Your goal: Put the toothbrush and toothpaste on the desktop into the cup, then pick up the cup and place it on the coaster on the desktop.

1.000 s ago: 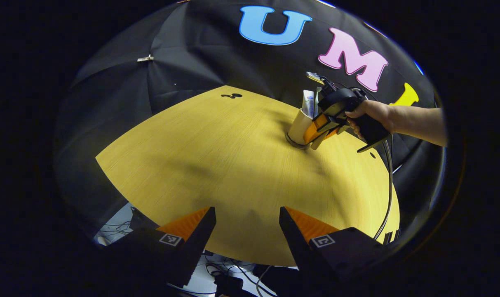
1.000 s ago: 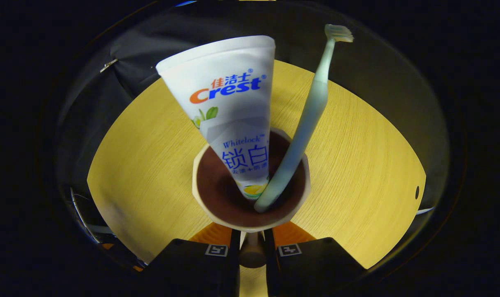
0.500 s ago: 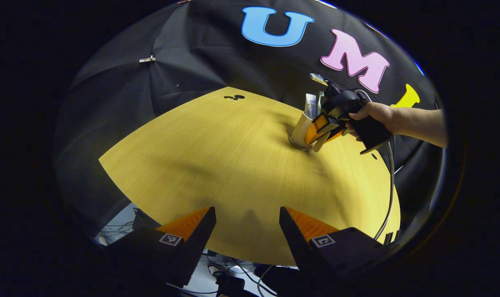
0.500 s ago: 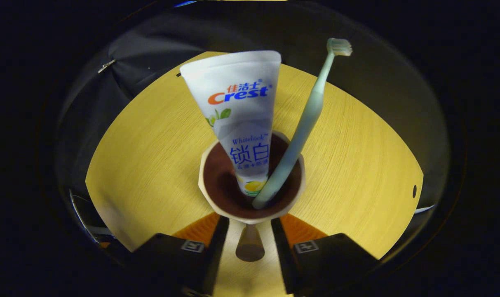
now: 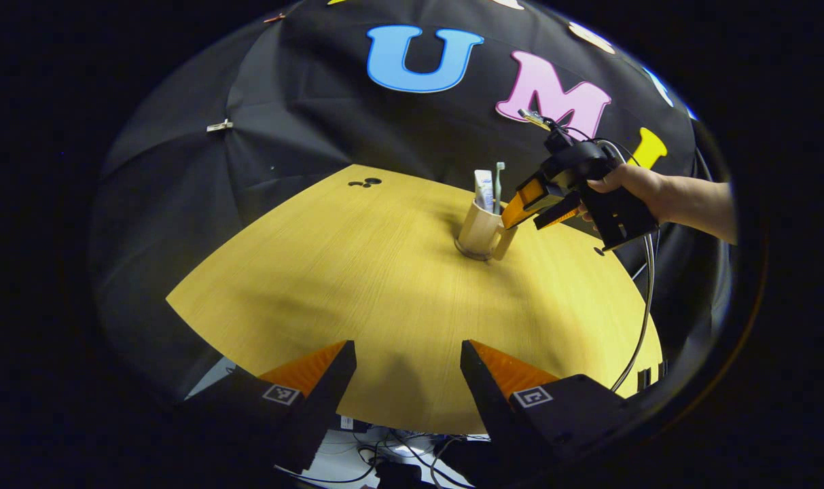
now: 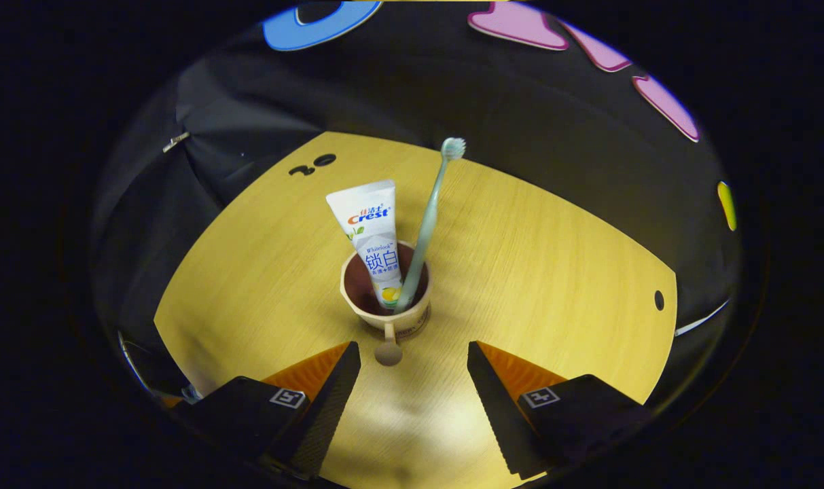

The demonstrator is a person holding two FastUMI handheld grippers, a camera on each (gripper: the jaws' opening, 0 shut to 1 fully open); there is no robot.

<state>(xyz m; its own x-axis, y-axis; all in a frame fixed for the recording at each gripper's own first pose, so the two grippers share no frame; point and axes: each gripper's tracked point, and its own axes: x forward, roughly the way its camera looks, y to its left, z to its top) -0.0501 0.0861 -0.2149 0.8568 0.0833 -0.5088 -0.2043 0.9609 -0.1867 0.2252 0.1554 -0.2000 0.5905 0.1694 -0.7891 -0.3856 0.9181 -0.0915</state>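
Observation:
A beige cup (image 5: 478, 232) stands upright on a dark coaster (image 5: 471, 255) at the far side of the wooden table. A white toothpaste tube (image 5: 483, 189) and a pale green toothbrush (image 5: 498, 182) stick up out of it. In the right gripper view the cup (image 6: 383, 314), the toothpaste (image 6: 371, 227) and the toothbrush (image 6: 426, 221) sit just ahead, with the cup's handle (image 6: 388, 348) pointing at me. My right gripper (image 6: 414, 367) is open and a short way back from the handle, touching nothing. A hand holds that right gripper (image 5: 524, 220) beside the cup. My left gripper (image 5: 408, 367) is open over the near table edge.
The round wooden table (image 5: 357, 292) has small dark holes at its far edge (image 5: 365, 182) and near the right rim (image 6: 659, 299). A cable (image 5: 646, 305) hangs from the right gripper along the table's right side. Black cloth walls close the booth behind.
My right gripper has opened, let go of the cup's handle and drawn back from it. The cup now stands alone on the coaster. The left gripper has tilted slightly.

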